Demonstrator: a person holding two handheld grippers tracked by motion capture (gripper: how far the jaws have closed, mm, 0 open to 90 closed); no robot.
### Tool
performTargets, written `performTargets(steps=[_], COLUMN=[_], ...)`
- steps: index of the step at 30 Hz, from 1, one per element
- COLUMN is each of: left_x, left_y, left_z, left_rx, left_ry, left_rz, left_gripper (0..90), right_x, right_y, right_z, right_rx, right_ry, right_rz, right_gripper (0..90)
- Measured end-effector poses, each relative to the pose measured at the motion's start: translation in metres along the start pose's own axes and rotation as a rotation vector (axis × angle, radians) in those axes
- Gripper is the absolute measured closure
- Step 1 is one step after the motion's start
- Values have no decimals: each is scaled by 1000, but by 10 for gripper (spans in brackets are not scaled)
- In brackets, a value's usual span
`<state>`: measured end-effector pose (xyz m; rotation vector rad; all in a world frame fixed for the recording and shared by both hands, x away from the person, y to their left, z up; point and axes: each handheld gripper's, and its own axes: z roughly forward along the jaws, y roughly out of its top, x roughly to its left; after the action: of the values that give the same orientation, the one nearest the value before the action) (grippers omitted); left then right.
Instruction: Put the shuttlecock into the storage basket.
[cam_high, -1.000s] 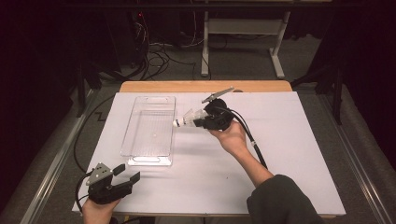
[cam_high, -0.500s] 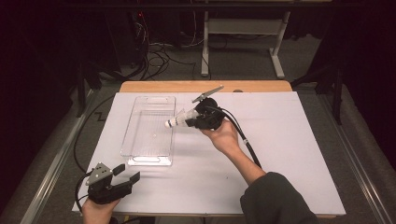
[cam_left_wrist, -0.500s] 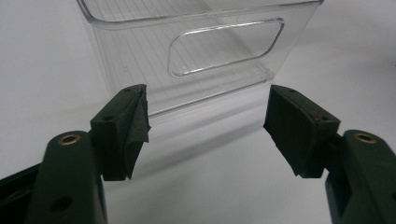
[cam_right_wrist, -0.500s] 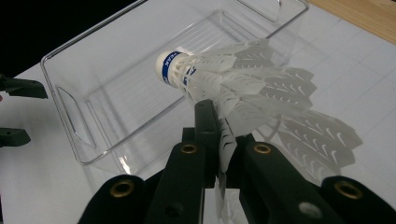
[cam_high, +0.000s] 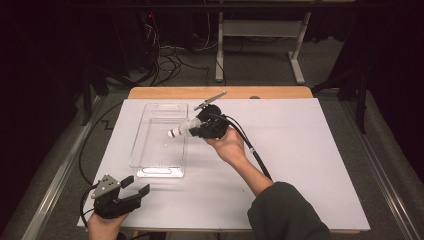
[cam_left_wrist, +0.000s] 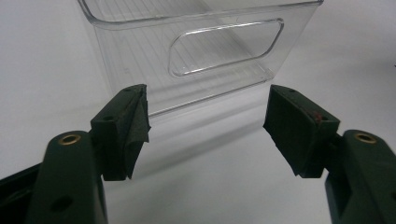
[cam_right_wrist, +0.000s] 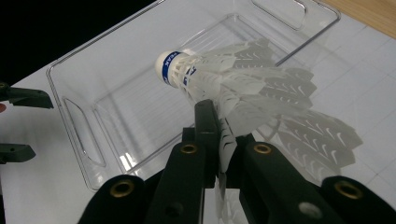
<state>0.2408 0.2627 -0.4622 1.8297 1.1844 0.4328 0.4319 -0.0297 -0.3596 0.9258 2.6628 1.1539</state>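
Observation:
A white feather shuttlecock (cam_high: 179, 131) with a blue band on its cork is held by my right gripper (cam_high: 192, 128), whose jaws are shut on the feather skirt. Its cork points left over the right side of a clear plastic bin (cam_high: 150, 145). In the right gripper view the shuttlecock (cam_right_wrist: 219, 79) sticks out past the right gripper (cam_right_wrist: 219, 121), above the bin (cam_right_wrist: 79, 135), which has nothing in it. My left gripper (cam_high: 136, 186) rests at the table's front left corner, open. In the left gripper view its jaws (cam_left_wrist: 208, 126) stand wide apart and face the bin's near end wall (cam_left_wrist: 140, 51) with its handle slot.
A white sheet (cam_high: 300, 150) covers the table, with a wooden strip (cam_high: 175, 93) at the far edge. A black cable (cam_high: 252, 152) trails from the right gripper along the forearm. A white table frame (cam_high: 260, 35) and loose floor cables lie beyond.
My right gripper has carried the shuttlecock leftward, so its cork is now over the bin. The left gripper has stayed put.

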Motion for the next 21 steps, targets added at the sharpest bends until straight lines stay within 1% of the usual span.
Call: performTargets(steps=[8,16,21], left_x=[0,1,2], left_y=[0,0,0], left_z=[0,-1,-1], left_rx=[-3,-3,3], left_ry=[2,2,3], left_rz=[0,-1,-6], left_gripper=[316,316,316], right_x=[8,12,16], right_y=[7,11,15], right_z=[11,23,30], right_rx=[8,20,27], right_ry=[3,5,5], right_rz=[-11,-7,-13], right_gripper=[893,893,892])
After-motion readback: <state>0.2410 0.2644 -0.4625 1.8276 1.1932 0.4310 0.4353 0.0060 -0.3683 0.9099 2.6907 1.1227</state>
